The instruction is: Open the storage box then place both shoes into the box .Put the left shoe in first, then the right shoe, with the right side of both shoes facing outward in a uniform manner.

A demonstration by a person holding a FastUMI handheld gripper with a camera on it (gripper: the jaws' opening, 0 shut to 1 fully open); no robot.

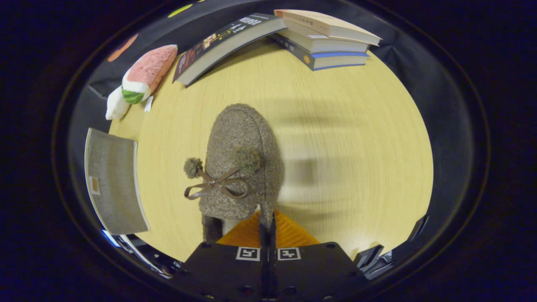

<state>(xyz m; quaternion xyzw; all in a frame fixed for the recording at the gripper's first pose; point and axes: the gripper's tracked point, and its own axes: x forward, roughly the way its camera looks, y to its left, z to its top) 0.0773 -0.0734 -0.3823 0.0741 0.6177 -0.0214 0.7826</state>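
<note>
From the gripper view, the gripper (267, 228) is pinched nearly closed on the heel rim of the fuzzy brown shoe (243, 159), which hangs just ahead over the bench (344, 126). With such a thin grip on soft fabric, I reckon it could swing or slip. The shoe's long axis runs away from the fingers, toe pointing far, bow up. The grey box (113, 180) sits to the left.

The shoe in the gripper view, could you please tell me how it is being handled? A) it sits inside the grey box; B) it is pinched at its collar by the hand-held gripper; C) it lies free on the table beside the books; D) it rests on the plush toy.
B: the hand-held gripper has its fingers closed on the collar of the shoe, which hangs just ahead of them over the table.
</note>
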